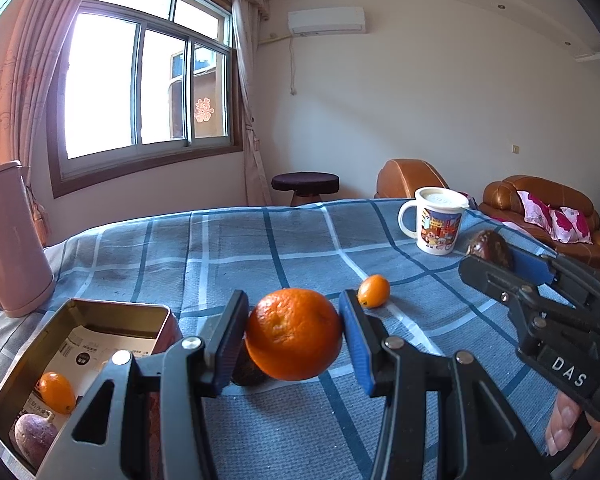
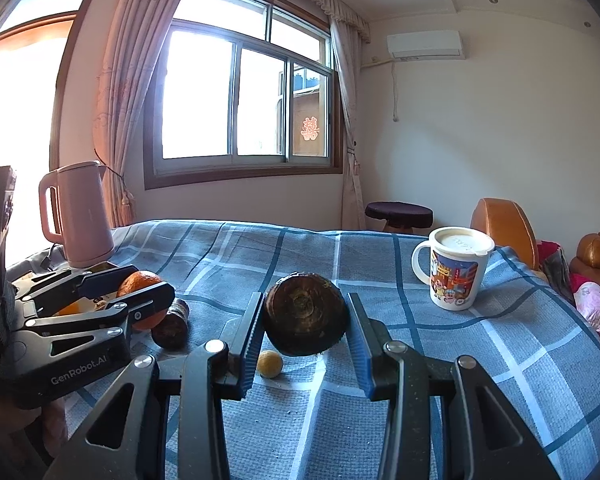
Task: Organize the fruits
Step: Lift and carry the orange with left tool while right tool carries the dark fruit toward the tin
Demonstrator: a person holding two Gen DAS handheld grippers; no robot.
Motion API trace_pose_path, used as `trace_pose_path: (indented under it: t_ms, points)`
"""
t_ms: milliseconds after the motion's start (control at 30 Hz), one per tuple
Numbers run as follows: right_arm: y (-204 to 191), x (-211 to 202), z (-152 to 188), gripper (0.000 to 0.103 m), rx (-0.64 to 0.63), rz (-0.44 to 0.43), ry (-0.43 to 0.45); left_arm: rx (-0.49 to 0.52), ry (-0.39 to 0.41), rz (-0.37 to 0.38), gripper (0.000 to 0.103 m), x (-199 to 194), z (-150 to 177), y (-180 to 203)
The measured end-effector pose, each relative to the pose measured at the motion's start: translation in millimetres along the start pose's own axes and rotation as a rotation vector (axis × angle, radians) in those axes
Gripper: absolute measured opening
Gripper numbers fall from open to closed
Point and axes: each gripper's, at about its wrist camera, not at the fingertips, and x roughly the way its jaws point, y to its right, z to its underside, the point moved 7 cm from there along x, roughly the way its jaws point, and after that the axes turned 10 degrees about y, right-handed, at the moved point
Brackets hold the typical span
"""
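My left gripper (image 1: 294, 334) is shut on an orange (image 1: 294, 334) and holds it above the blue checked cloth (image 1: 260, 248), right of an open metal tin (image 1: 84, 320). The tin holds a kumquat (image 1: 57, 392) and a purple passion fruit (image 1: 34, 434). A dark fruit (image 1: 246, 374) lies under the orange. A loose kumquat (image 1: 373, 290) lies further back. My right gripper (image 2: 305, 330) is shut on a dark brown passion fruit (image 2: 305, 314), raised above the cloth; it also shows in the left wrist view (image 1: 490, 250). A small yellowish fruit (image 2: 269, 364) lies below it.
A pink kettle (image 1: 10, 240) stands at the table's back left. A white cartoon mug with a lid (image 1: 438, 220) stands at the back right. Another dark fruit (image 2: 171, 324) lies beside my left gripper (image 2: 140, 294). Brown sofas and a stool stand beyond the table.
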Motion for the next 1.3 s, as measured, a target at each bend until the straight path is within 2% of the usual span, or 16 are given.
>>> trace_pose_path:
  t_ms: [867, 1300]
  points:
    - [-25.8, 7.3, -0.9, 0.041, -0.022, -0.033, 0.006, -0.024, -0.032, -0.031, 0.049, -3.1, 5.7, -15.3]
    - [-50.1, 18.0, 0.3, 0.041, -0.047, -0.077, -0.010, -0.030, -0.042, -0.076, 0.049, -7.3, 9.3, -33.3]
